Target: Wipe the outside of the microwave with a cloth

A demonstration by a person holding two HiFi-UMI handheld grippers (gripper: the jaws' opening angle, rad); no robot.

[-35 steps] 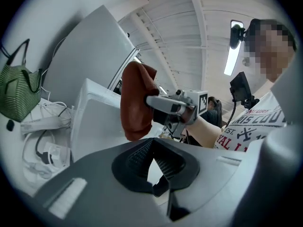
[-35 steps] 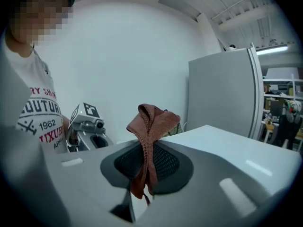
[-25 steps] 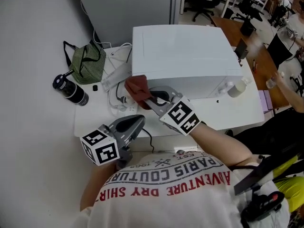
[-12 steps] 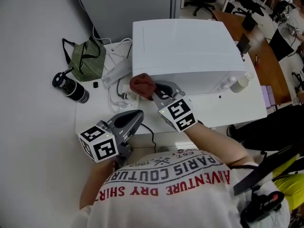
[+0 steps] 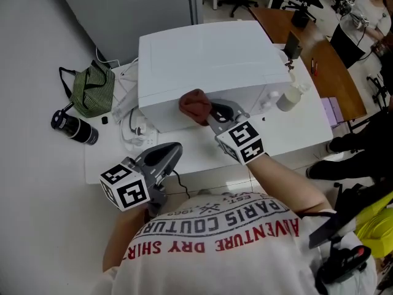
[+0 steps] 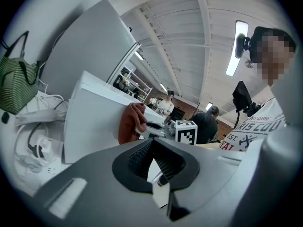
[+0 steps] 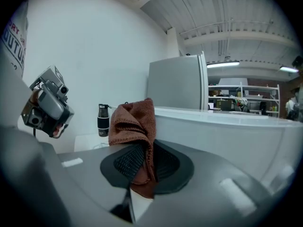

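Observation:
The white microwave [image 5: 209, 60] stands on the white table [image 5: 295, 134]. My right gripper [image 5: 207, 110] is shut on a rust-brown cloth [image 5: 194, 105] and holds it against the microwave's front face, left of centre. In the right gripper view the cloth [image 7: 135, 122] bunches up out of the jaws of the right gripper [image 7: 142, 162], with the microwave [image 7: 222, 131] just to its right. My left gripper [image 5: 164, 157] hangs shut with nothing in it over the table's front edge. From the left gripper [image 6: 152, 157] I see the cloth [image 6: 130, 124] on the microwave [image 6: 92, 122].
A green striped bag [image 5: 91, 90] and a black bottle [image 5: 73, 128] lie at the table's left. Cables and a power strip [image 5: 132, 128] sit beside the microwave's left side. A white bottle [image 5: 288, 97] stands at its right. A wooden desk [image 5: 319, 54] lies beyond.
My right gripper has slid the cloth rightward along the microwave's front, away from its left corner. The left gripper has stayed where it was.

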